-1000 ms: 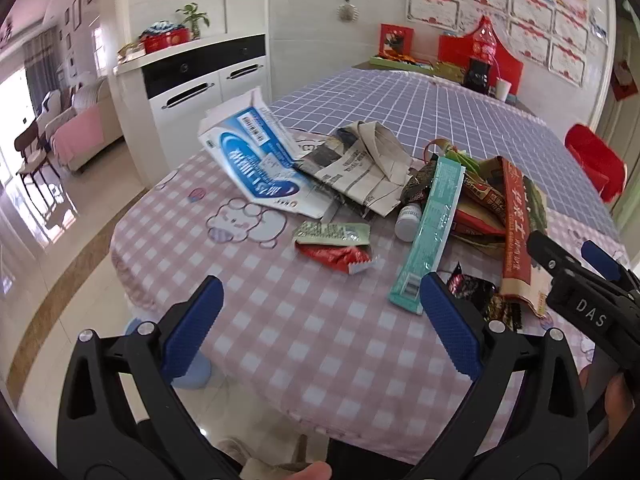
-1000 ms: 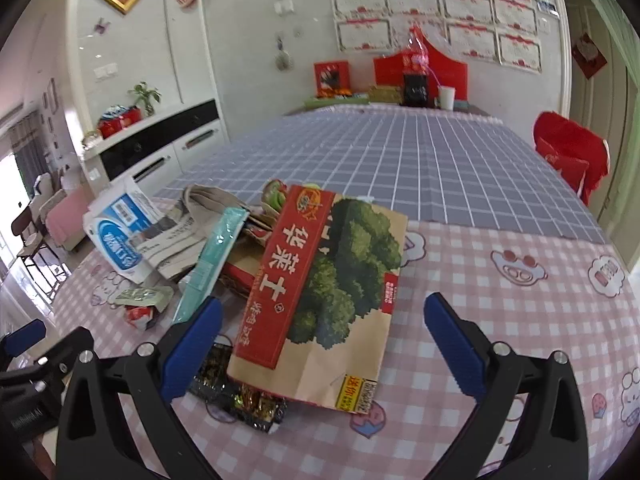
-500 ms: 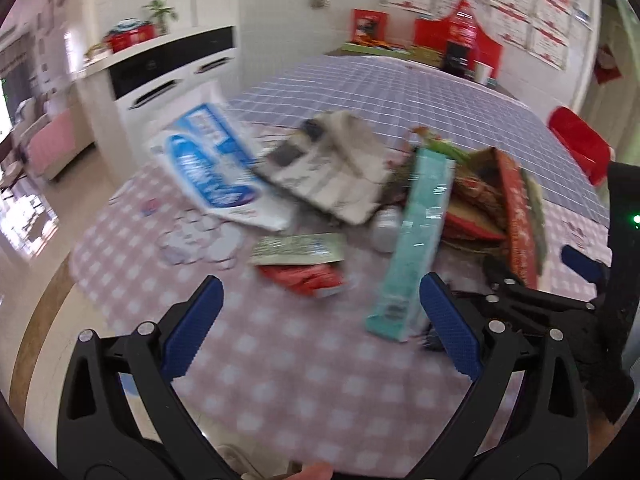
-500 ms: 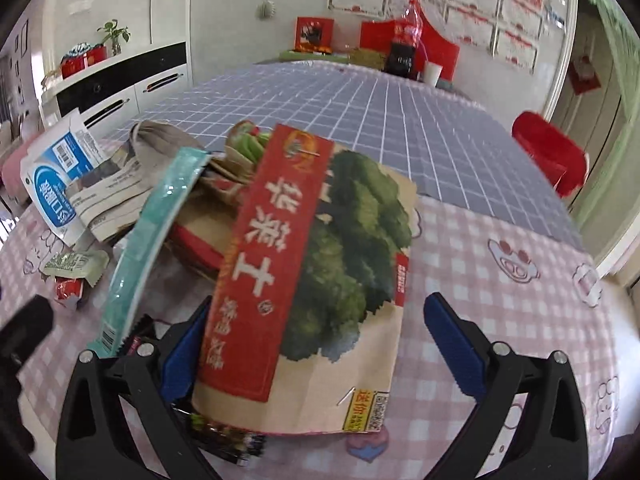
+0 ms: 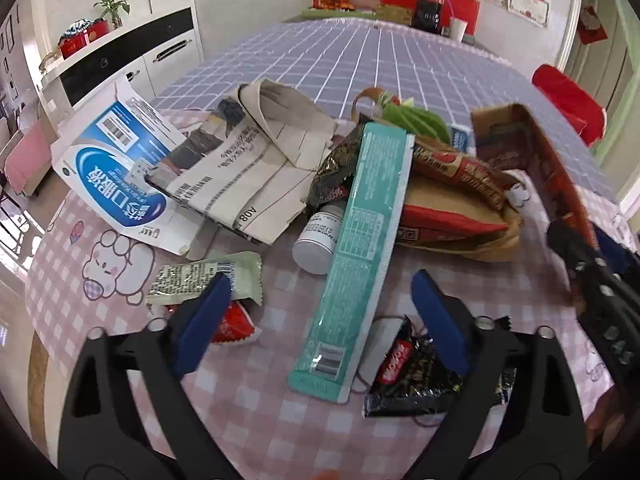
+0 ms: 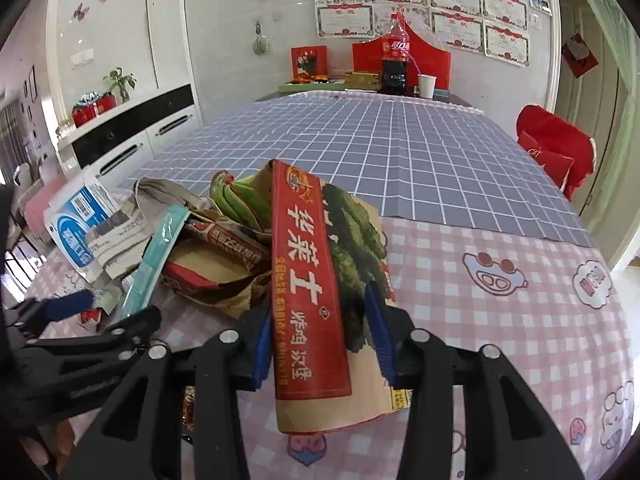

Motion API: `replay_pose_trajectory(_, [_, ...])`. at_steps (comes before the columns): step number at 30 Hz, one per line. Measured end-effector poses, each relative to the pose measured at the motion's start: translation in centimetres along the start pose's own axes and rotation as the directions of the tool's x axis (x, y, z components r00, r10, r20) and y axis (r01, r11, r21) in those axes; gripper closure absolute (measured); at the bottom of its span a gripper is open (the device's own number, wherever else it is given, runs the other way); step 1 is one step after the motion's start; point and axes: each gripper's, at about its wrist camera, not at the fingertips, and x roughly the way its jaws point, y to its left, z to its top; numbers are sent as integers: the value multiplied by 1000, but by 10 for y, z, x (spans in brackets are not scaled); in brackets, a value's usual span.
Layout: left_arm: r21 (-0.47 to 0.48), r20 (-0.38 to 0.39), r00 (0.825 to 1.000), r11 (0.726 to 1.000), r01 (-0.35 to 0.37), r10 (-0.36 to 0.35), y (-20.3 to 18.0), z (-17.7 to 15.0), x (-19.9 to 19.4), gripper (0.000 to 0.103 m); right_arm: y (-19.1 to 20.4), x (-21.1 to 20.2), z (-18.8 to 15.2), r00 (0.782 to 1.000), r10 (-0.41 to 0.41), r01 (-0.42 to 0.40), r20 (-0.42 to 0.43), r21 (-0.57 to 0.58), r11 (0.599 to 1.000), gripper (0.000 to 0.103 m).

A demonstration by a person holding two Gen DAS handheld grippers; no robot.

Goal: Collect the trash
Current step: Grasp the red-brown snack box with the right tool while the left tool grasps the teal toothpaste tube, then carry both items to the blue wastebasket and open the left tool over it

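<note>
Trash lies heaped on the pink checked tablecloth (image 5: 248, 404). My left gripper (image 5: 320, 320) straddles the near end of a long teal packet (image 5: 360, 248); its jaws are closing, and the pads stand clear of the packet. My right gripper (image 6: 320, 340) is closing on a red-and-green paper bag (image 6: 304, 264), whose sides the blue pads press so that it buckles. In the left wrist view that bag (image 5: 532, 148) tilts up on edge. A newspaper (image 5: 248, 172), a blue-white carton (image 5: 116, 168), a white bottle (image 5: 316, 240) and a black wrapper (image 5: 412, 376) lie around.
A green sachet (image 5: 204, 276) and a red wrapper (image 5: 232, 324) lie under my left finger. A brown bag (image 5: 448, 216) sits mid-pile. Far off stand a cola bottle (image 6: 394, 60), a paper cup (image 6: 426, 86), a red chair (image 6: 554, 148) and a cabinet (image 6: 132, 128).
My left gripper has moved forward and down over the teal packet, and its jaws have narrowed slightly. The right jaws have closed in on the paper bag, which now tilts up.
</note>
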Motion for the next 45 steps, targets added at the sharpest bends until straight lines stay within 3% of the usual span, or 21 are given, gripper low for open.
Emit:
replay_pose_trajectory(2, [20,-7,1000,1000,-22,23,-4,1,5,23,-2,0,-1,1000,18,-18,-3,1,1000,61])
replay_pose_trajectory(3, [26,-7,1000,999,-22,23,-4,1,6,36,-3,1,-1,1000,28,-28,0,0,1000,61])
replay_pose_trajectory(4, [25,-15,1000,1000,2,-2,-5,2,7,57,-3,0,-4,999,32,-32,4,0,999,62])
replay_pose_trajectory(5, [5,-35,998,999,50,-50,-3,4,9,68,-4,-1,-4,999,33,-33,10,-1,999,63])
replay_pose_trajectory(6, [-4,-26,998,999,54,-54,-3,3,7,71,-6,-2,-4,999,36,-36,17,4,999,64])
replay_pose_trajectory(10, [-21,22,997,996,81,-81,-4,2,-2,76,-15,-12,-4,998,25,-26,65,15,1000,81])
replay_pose_trajectory(13, [-34,70,991,993,114,-111,-1,0,-17,77,-24,-23,-1,995,19,-23,100,33,999,87])
replay_pose_trajectory(21, [-51,219,953,973,227,-211,5,-1,-73,77,-25,-79,10,966,18,-26,257,27,999,88])
replay_pose_trajectory(24, [-64,277,931,962,266,-239,16,-7,-99,77,-11,-102,15,952,61,-62,300,-5,998,88])
replay_pose_trajectory(28, [-102,346,913,959,265,-215,47,-20,-131,77,26,-126,20,926,181,-164,331,-80,983,88])
replay_pose_trajectory(34, [-227,395,915,957,183,-81,124,-57,-176,77,112,-138,26,859,440,-396,262,-206,895,88])
replay_pose_trajectory(38, [-349,377,924,934,77,65,186,-85,-192,77,189,-137,21,786,594,-539,170,-282,794,88])
replay_pose_trajectory(41, [-441,336,923,897,-22,187,233,-109,-199,77,256,-135,11,721,689,-632,73,-339,697,87])
replay_pose_trajectory(42, [-485,303,923,872,-65,237,254,-120,-198,77,283,-133,5,695,719,-665,27,-358,656,87])
replay_pose_trajectory(45, [-569,226,921,811,-139,317,297,-140,-192,77,348,-122,-14,646,758,-724,-90,-386,571,88])
